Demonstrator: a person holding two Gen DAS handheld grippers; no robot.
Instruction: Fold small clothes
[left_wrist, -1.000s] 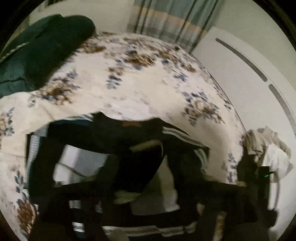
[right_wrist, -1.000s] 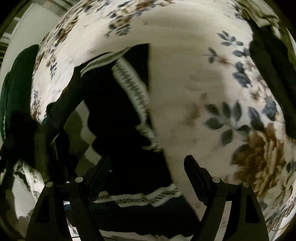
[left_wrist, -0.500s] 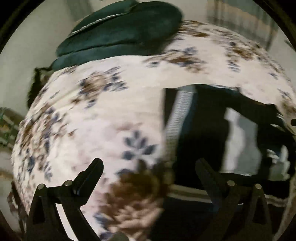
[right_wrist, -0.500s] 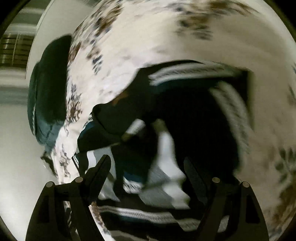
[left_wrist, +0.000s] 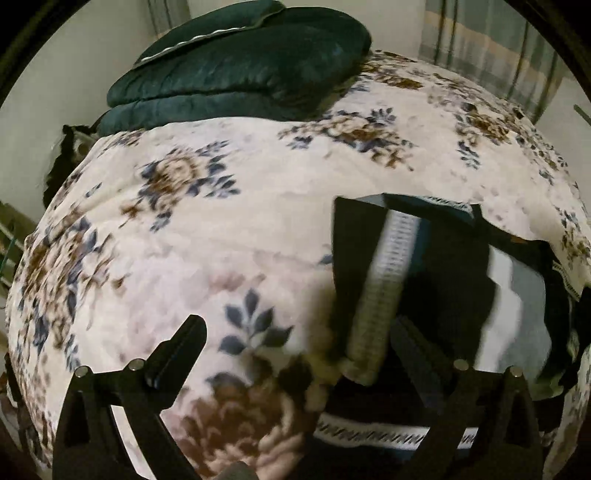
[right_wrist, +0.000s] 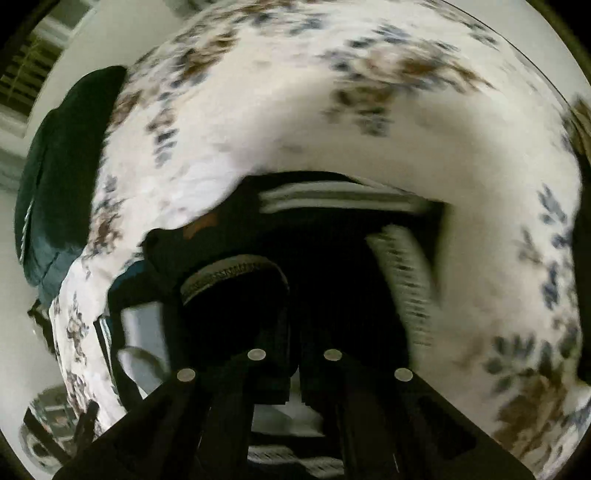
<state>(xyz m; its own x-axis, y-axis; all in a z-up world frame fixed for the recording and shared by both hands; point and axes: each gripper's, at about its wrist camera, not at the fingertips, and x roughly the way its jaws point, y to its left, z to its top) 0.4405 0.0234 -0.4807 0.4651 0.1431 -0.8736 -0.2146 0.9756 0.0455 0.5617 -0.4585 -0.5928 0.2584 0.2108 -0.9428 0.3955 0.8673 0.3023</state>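
Note:
A dark garment (left_wrist: 447, 288) with white patterned trim and pale panels lies on the floral bedspread (left_wrist: 229, 206). In the left wrist view it sits at the right; my left gripper (left_wrist: 299, 332) is open above the bedspread, its right finger (left_wrist: 413, 343) over the garment's left edge. In the right wrist view my right gripper (right_wrist: 293, 332) is shut on a fold of the dark garment (right_wrist: 332, 266), which fills the lower middle.
A dark green quilt (left_wrist: 243, 62) is piled at the head of the bed; it also shows at the left of the right wrist view (right_wrist: 62, 170). Striped curtains (left_wrist: 491, 40) hang behind. The bed's left edge drops off beside the wall.
My right gripper has closed, from open over the garment to shut on its fabric. My left gripper stays open and has shifted slightly over the garment's left edge.

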